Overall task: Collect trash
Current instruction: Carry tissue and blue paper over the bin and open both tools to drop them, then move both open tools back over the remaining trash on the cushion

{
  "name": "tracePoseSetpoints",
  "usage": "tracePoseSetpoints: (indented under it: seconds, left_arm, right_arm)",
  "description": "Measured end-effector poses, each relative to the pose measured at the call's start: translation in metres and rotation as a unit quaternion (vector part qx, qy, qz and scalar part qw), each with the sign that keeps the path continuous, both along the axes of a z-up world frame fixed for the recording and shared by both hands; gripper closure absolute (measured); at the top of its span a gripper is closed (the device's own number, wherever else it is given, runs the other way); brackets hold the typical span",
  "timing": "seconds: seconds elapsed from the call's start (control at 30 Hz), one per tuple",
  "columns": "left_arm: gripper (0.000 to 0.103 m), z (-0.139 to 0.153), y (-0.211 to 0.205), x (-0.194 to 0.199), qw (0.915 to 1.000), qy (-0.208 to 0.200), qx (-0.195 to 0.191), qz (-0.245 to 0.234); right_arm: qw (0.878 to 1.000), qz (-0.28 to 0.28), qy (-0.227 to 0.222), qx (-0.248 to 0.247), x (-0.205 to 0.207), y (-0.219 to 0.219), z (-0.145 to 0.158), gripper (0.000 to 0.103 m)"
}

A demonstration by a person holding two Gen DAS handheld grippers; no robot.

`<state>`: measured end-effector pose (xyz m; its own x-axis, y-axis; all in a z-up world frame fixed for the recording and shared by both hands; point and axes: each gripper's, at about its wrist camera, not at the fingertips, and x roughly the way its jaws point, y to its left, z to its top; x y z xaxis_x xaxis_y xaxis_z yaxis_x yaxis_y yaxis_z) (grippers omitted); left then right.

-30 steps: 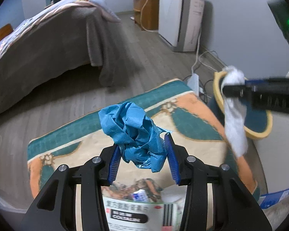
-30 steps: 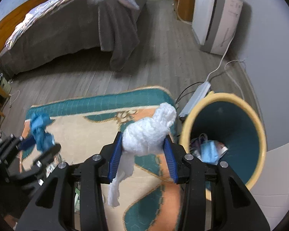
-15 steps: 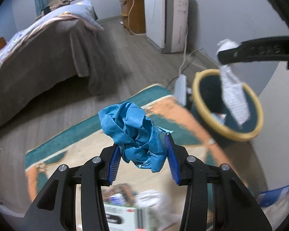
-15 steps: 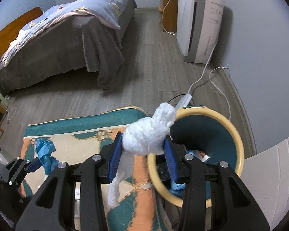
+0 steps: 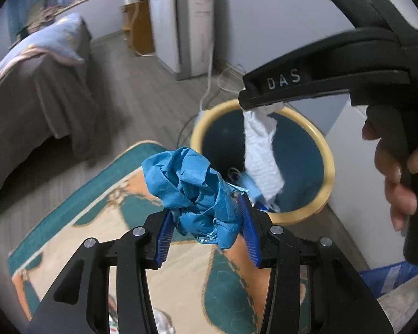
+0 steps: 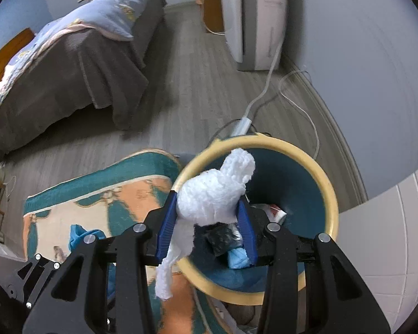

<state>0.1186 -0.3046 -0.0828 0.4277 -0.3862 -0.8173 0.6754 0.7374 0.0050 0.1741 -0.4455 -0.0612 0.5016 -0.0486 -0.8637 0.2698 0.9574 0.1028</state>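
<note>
My left gripper [image 5: 207, 229] is shut on a crumpled blue paper ball [image 5: 192, 189], held over the rug just short of the bin. The teal bin with a yellow rim [image 5: 324, 150] stands on the floor beside the rug. My right gripper [image 6: 207, 222] is shut on a white tissue wad [image 6: 214, 192] whose tail hangs down, above the bin's near rim [image 6: 331, 194]. Trash lies in the bin's bottom [image 6: 237, 258]. In the left wrist view the right gripper's finger [image 5: 306, 80] reaches over the bin with the tissue [image 5: 260, 153] dangling from it, and a hand [image 5: 395, 172] grips its handle.
A patterned teal and orange rug [image 5: 111, 208] covers the floor below. A bed with a brown cover [image 6: 69, 66] stands at the left. A white appliance [image 6: 253, 19], a power strip [image 6: 243, 123] and cables lie behind the bin. A white tiled wall [image 6: 390, 236] is at the right.
Both grippers have moved toward the bin with their loads. The white tissue, earlier over the rug, now hangs over the bin's opening; the blue ball has come close to its rim.
</note>
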Motion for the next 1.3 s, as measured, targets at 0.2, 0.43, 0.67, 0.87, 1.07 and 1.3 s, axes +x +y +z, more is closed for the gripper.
tracePoseSetpoints:
  seconds: [0.2,0.43,0.67,0.87,1.07,1.3]
  left_arm:
    - [0.058,-0.008,-0.026,0.003,0.9998,0.01,0.003,-0.018]
    - [0.056,0.006,-0.052,0.011,0.999,-0.03,-0.006,-0.032]
    - [0.031,0.024,-0.067,0.015,0.9973,-0.062,-0.027,-0.028]
    - [0.012,0.023,-0.064,0.011,0.997,-0.071,-0.024,-0.019]
    - [0.009,0.03,-0.041,0.008,0.9968,-0.078,-0.016,0.007]
    - [0.007,0.049,0.029,-0.001,0.9951,-0.077,-0.022,0.058]
  right_arm:
    - [0.997,-0.07,0.005,-0.024,-0.009,-0.032,-0.008,0.061]
    - [0.989,-0.138,-0.021,-0.043,-0.021,-0.058,0.002,0.061]
    - [0.986,-0.163,-0.031,-0.034,-0.025,-0.067,0.004,0.034]
    - [0.987,-0.156,-0.034,-0.024,-0.024,-0.063,0.004,0.01]
    - [0.99,-0.137,-0.029,-0.032,-0.024,-0.046,0.006,0.006]
    - [0.994,-0.092,-0.036,-0.042,-0.034,0.004,0.021,0.006]
